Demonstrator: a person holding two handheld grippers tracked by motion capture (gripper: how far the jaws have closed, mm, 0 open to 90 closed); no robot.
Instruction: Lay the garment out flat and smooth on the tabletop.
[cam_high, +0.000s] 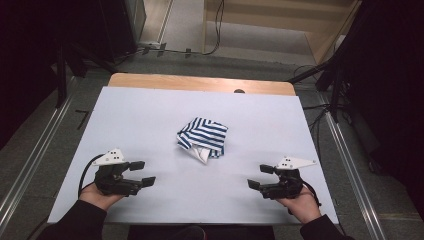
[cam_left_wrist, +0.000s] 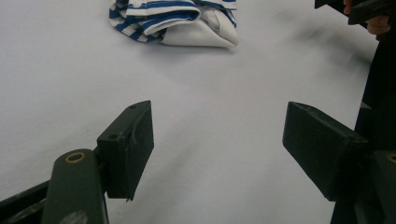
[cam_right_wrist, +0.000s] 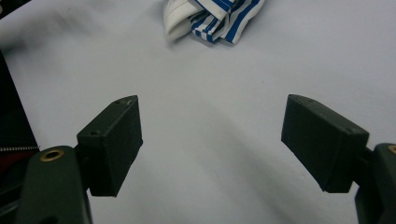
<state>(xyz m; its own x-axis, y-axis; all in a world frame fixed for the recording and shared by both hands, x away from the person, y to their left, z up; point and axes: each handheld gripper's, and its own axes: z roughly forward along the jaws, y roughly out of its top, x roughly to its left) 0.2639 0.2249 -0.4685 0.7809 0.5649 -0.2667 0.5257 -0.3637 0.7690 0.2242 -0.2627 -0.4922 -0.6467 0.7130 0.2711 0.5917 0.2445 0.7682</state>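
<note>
A crumpled blue-and-white striped cloth (cam_high: 202, 139) lies bunched near the middle of the white table cover (cam_high: 150, 115), a plain white part showing at its near side. My left gripper (cam_high: 142, 173) rests low at the front left, jaws wide open with nothing between them, pointing right toward the centre. At the front right, my right gripper (cam_high: 260, 176) is also open and empty, pointing left. The left gripper view has the cloth (cam_left_wrist: 175, 21) far ahead beyond my left gripper (cam_left_wrist: 217, 140). In the right gripper view the cloth (cam_right_wrist: 212, 16) lies beyond my right gripper (cam_right_wrist: 212, 140).
The white cover lies on a wooden table whose bare far edge (cam_high: 200, 82) shows at the back. Dark stands and cables (cam_high: 330, 85) flank the table on both sides, with metal floor rails (cam_high: 30, 165) alongside. The other gripper's tip (cam_left_wrist: 359, 9) shows at the left gripper view's top right.
</note>
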